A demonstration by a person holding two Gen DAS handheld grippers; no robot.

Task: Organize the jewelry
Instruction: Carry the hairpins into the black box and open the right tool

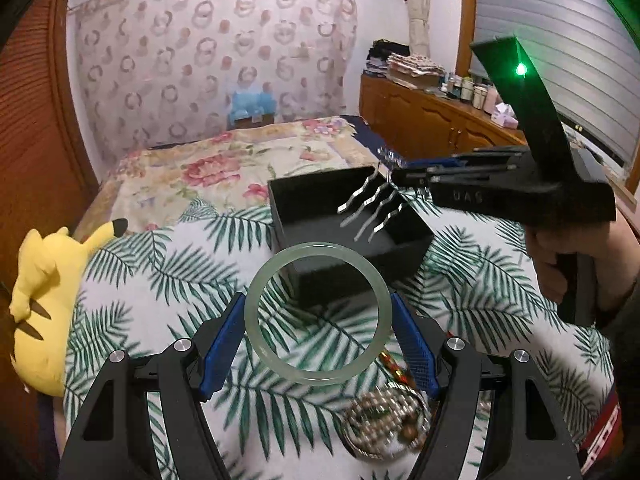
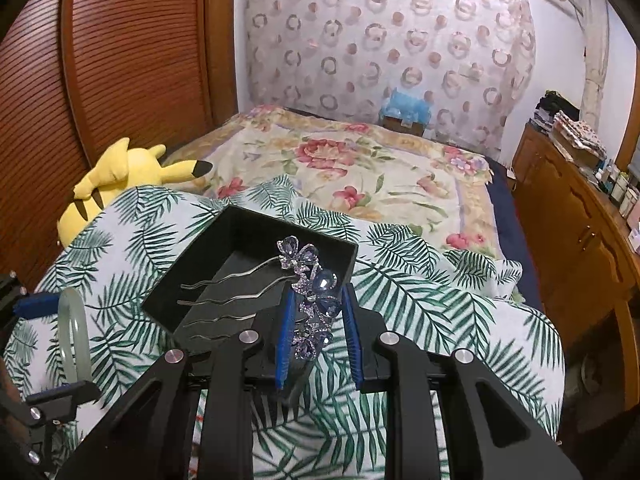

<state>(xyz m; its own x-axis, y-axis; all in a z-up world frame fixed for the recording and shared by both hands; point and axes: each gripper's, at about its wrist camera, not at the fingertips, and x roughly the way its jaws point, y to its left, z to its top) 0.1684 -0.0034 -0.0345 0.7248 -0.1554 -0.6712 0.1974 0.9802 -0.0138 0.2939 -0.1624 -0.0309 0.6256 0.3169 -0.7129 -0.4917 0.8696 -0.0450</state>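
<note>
The right gripper point(image 2: 318, 320), pinching the blue-jewelled silver hair comb point(image 2: 314, 300), should be lowering it prongs-first at ten o'clock into the open black box point(image 2: 192, 264); the left gripper point(image 1: 318, 334) is clamping the pale green jade bangle point(image 1: 316, 314).

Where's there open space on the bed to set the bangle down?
Bare leaf-print cover lies right of the black box, and between box and yellow plush. Crowded: beaded jewelry beneath the left gripper; the comb over the box.
</note>
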